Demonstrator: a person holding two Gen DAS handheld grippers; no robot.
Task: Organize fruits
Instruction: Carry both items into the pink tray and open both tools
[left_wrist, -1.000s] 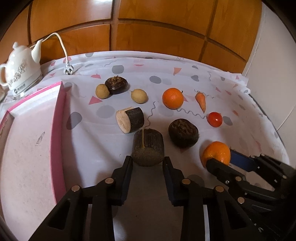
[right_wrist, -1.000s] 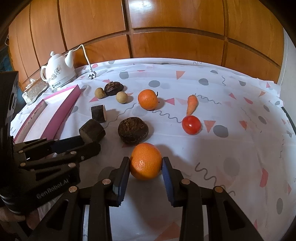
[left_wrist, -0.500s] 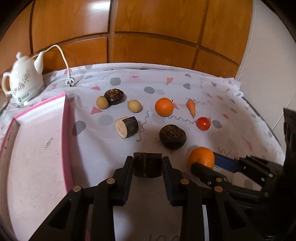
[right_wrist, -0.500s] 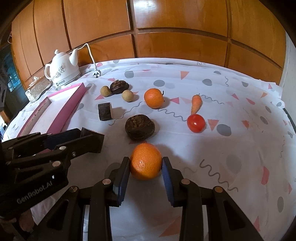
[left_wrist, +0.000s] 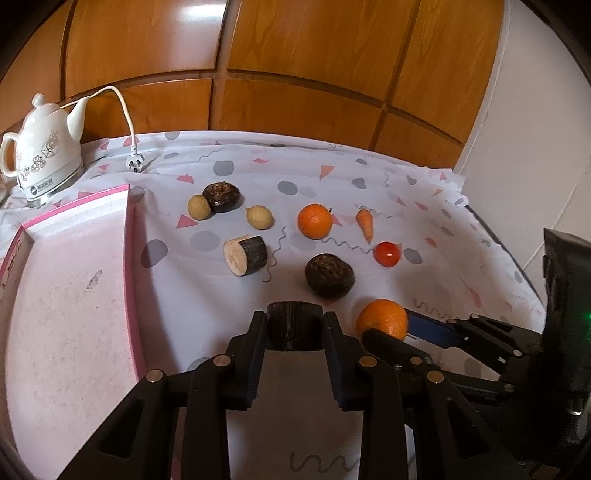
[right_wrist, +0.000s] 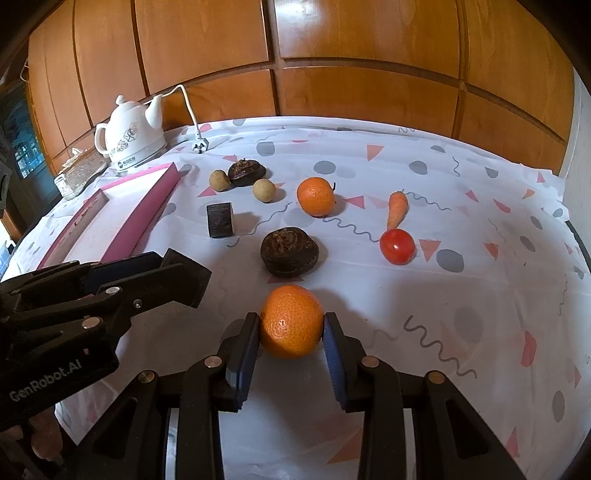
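My left gripper is shut on a dark cylindrical chunk and holds it above the cloth. My right gripper is shut on an orange, seen in the left wrist view too. On the cloth lie a second orange, a dark round fruit, a tomato, a carrot, a cut dark chunk, two small tan fruits and another dark fruit.
A pink-rimmed tray lies at the left. A white kettle with cord and plug stands at the back left. A glass box is beside it. Wooden panels back the table.
My left gripper closed on the dark chunk and lifted it off the cloth, drawing back. My right gripper kept its hold on the orange and rose slightly.
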